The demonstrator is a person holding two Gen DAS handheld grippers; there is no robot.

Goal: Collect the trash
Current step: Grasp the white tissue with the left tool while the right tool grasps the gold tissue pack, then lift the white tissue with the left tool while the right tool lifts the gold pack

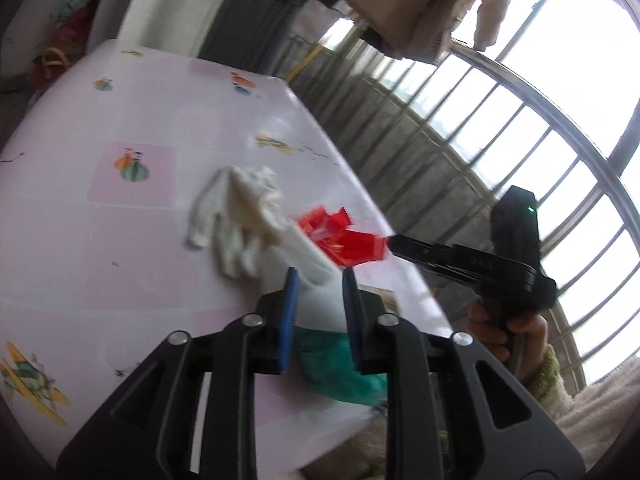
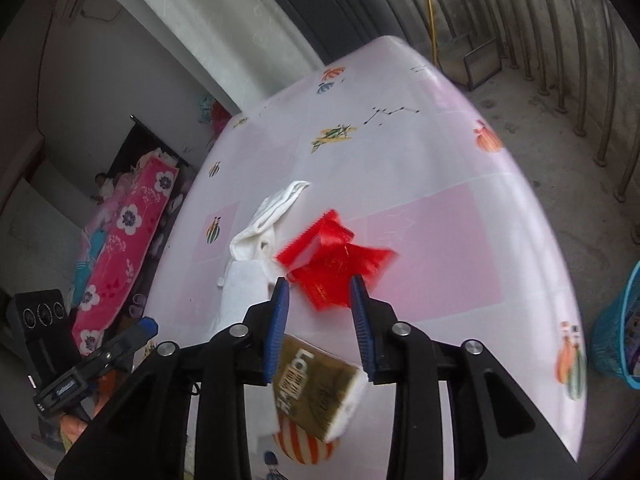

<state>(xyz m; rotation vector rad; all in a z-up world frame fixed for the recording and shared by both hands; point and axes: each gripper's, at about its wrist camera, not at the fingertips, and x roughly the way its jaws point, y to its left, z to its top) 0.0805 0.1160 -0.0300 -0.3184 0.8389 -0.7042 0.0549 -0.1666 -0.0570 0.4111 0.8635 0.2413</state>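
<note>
A crumpled red wrapper [image 1: 340, 240] [image 2: 336, 264] lies on the pink tablecloth near the table's edge. Beside it is a heap of white tissue [image 1: 236, 216] [image 2: 260, 236]. My left gripper [image 1: 320, 276] is open; a white strip of the tissue runs up to its tips, and a teal and white packet [image 1: 340, 372] shows below the jaws. My right gripper [image 2: 320, 280] [image 1: 432, 254] is open, with the wrapper's near corner between its fingertips. A gold tissue pack [image 2: 316, 384] lies under its jaws. Both views are motion-blurred.
The table [image 1: 120, 260] [image 2: 420, 152] has a printed pink cloth. A blue mesh basket [image 2: 616, 332] stands on the floor at the right. Railings and windows [image 1: 500, 128] run past the table's far side. The left gripper [image 2: 100, 360] shows at lower left.
</note>
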